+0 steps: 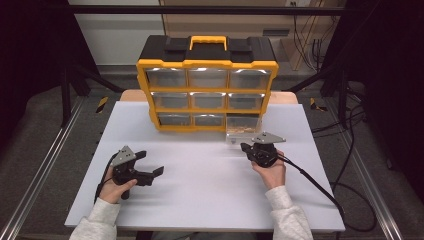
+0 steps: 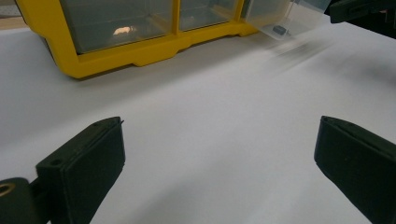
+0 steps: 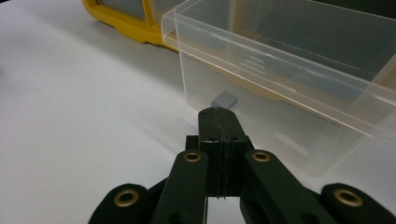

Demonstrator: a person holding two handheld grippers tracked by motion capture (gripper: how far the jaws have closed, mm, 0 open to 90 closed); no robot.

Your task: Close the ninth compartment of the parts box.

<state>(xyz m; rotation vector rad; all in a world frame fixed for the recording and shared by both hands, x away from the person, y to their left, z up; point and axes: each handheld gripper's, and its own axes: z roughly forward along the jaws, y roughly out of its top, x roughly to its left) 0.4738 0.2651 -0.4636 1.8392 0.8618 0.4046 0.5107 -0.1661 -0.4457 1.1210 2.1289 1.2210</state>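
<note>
A white table fills the middle of the high view, its wooden base peeking out behind the organiser. Dark grey floor lies on either side, metal rails run along both edges, black frame struts stand at the back, and cables loop on the floor at the right.

Count it up: one yellow-and-black drawer organiser with a yellow handle on top, standing at the far side of the table. Nine clear drawers in three rows of three. Eight sit flush; one, the bottom-right drawer, is pulled out toward the person. A small grey tab sits on that drawer's clear front wall.

Two claws, one per hand. The right claw is pressed fully together, jaws flat against each other with nothing between them, its tip right at the drawer's front wall just below the grey tab; touching or not, I cannot tell. The left claw stands wide open over bare table and grips nothing, well apart from the organiser.
</note>
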